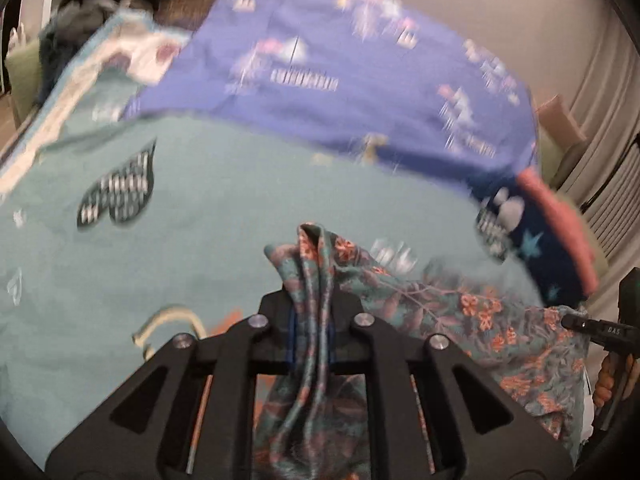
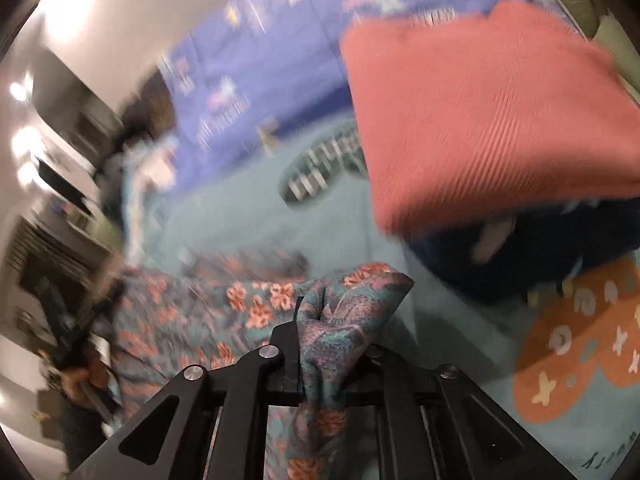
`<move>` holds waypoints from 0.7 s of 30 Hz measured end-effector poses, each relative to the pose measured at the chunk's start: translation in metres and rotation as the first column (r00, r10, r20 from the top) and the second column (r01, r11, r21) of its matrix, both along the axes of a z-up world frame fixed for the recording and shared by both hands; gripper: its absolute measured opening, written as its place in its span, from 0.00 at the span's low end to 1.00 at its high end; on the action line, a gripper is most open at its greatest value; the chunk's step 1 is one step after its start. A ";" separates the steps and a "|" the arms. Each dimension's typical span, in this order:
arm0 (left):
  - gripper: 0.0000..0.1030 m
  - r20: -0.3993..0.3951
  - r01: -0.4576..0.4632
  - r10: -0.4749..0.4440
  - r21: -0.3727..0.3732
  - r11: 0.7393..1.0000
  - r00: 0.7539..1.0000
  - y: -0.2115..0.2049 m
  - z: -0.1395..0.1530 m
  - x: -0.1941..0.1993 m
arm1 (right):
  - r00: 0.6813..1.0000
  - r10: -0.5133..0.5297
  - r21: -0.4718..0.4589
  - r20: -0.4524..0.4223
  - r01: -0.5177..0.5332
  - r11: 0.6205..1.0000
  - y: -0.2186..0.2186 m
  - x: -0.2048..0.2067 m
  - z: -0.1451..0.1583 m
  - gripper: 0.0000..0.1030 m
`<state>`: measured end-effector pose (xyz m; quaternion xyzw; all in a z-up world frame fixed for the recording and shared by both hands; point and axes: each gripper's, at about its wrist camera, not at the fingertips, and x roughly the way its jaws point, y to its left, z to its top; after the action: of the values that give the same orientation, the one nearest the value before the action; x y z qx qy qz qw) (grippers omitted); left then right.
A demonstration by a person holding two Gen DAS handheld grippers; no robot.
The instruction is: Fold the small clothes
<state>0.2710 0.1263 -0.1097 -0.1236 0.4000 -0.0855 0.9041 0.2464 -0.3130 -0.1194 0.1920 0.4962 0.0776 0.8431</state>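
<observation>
A small teal garment with orange flowers (image 1: 460,312) hangs stretched between both grippers above the bed. My left gripper (image 1: 312,300) is shut on one bunched corner of it. My right gripper (image 2: 320,332) is shut on the other corner (image 2: 352,308). The cloth spans leftward in the right wrist view (image 2: 208,312). The right gripper's body shows at the right edge of the left wrist view (image 1: 600,330). Both views are motion-blurred.
A teal printed blanket (image 1: 200,220) covers the bed, with a purple-blue printed sheet (image 1: 360,72) beyond it. A folded salmon-pink cloth (image 2: 480,112) lies on a dark navy garment (image 2: 520,252) at the right. A pile of dark clothes (image 1: 92,8) sits far left.
</observation>
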 end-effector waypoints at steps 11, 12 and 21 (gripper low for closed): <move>0.47 0.024 0.086 -0.086 0.015 0.996 0.996 0.051 0.015 -0.136 | 0.985 0.129 0.067 0.115 -0.137 0.988 -0.013 -0.158 0.029 0.34; 0.52 0.025 0.117 -0.117 0.011 0.993 0.993 0.051 0.015 -0.155 | 0.982 0.148 0.086 0.117 -0.158 0.984 -0.009 -0.170 0.029 0.37; 0.54 0.052 0.264 -0.269 0.090 0.960 0.962 0.033 0.011 -0.278 | 0.919 0.388 0.061 0.072 -0.392 0.918 0.063 -0.259 0.011 0.39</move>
<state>-0.0066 0.1593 -0.0987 -0.0288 0.3872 -0.1938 0.9009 -0.0125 -0.2499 -0.1084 0.1180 0.4965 0.2680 0.8171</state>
